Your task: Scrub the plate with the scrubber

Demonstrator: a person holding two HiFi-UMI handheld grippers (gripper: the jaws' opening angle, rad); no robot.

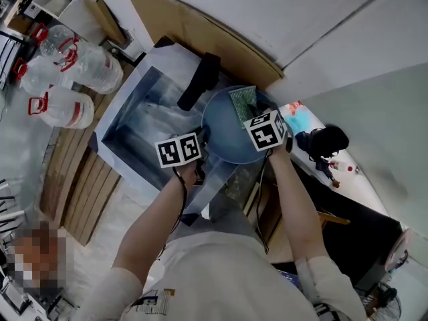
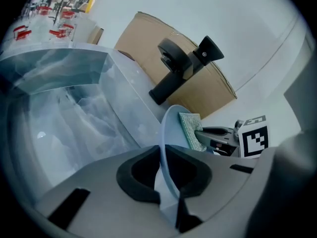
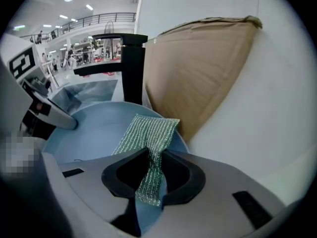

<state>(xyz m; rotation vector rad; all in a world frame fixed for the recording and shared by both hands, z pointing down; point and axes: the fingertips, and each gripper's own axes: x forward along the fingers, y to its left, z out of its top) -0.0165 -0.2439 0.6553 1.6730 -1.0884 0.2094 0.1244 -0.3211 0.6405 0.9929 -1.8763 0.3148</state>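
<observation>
A round blue plate (image 1: 224, 136) (image 2: 170, 128) (image 3: 89, 133) is held at the right rim of the sink, just in front of the faucet. My left gripper (image 1: 202, 139) (image 2: 162, 175) is shut on the plate's left rim, which runs edge-on between its dark pads. A green mesh scrubber (image 1: 242, 100) (image 2: 190, 130) (image 3: 151, 133) lies flat on the plate's face at its far side. My right gripper (image 1: 253, 116) (image 3: 151, 177) is shut on the scrubber's near end, which is bunched between the pads.
A black faucet (image 1: 198, 80) (image 2: 178, 71) (image 3: 131, 68) stands behind the plate. The sink (image 1: 134, 122) is lined with clear film. Brown cardboard (image 1: 194, 25) leans on the wall. Water bottles (image 1: 67, 79) stand far left; a black object (image 1: 324, 140) sits on the right counter.
</observation>
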